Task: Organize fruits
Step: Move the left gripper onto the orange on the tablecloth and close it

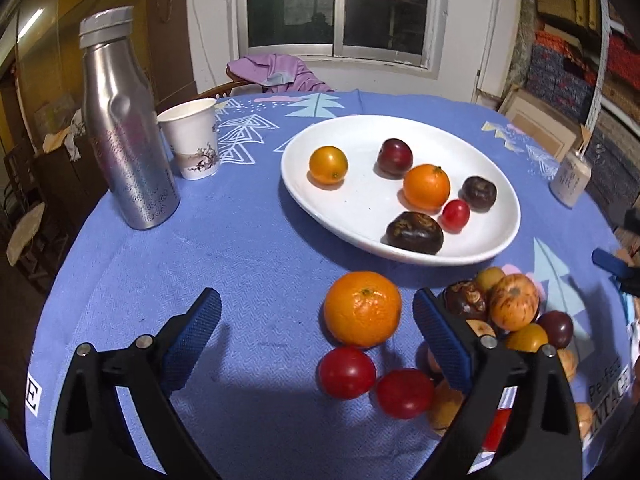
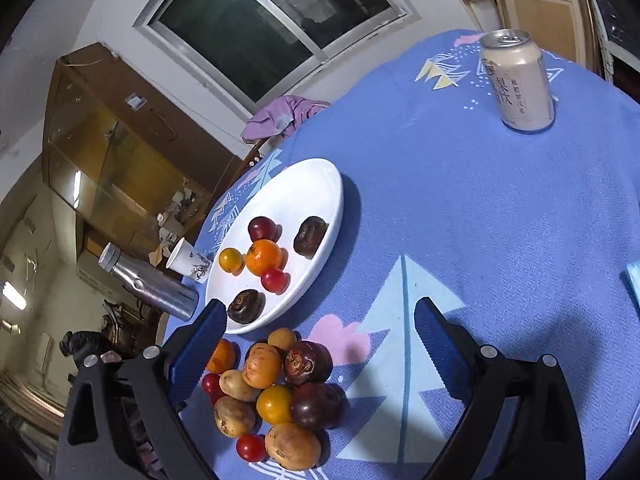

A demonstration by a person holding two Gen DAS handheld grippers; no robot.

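Note:
A white oval plate [image 1: 320, 204] [image 2: 316, 184] on the blue tablecloth holds several fruits: an orange [image 1: 426, 187], a yellow fruit [image 1: 328, 165], a plum [image 1: 395, 157], a red tomato [image 1: 455, 215] and two dark chestnut-like pieces [image 1: 415, 233]. Loose fruit lies in a pile in front of the plate [image 2: 280, 392]. My left gripper [image 1: 316, 328] is open above the cloth; a large orange [image 1: 362, 308] sits between its fingers, nearer the right one, with two red tomatoes [image 1: 347, 372] just before it. My right gripper [image 2: 320, 340] is open and empty, hovering over the pile.
A steel bottle [image 1: 128, 128] and a paper cup [image 1: 192, 142] stand at the left of the table. A drink can [image 2: 518, 84] [image 1: 570, 180] stands at the right. A purple cloth [image 1: 276, 72] hangs on a chair behind the table.

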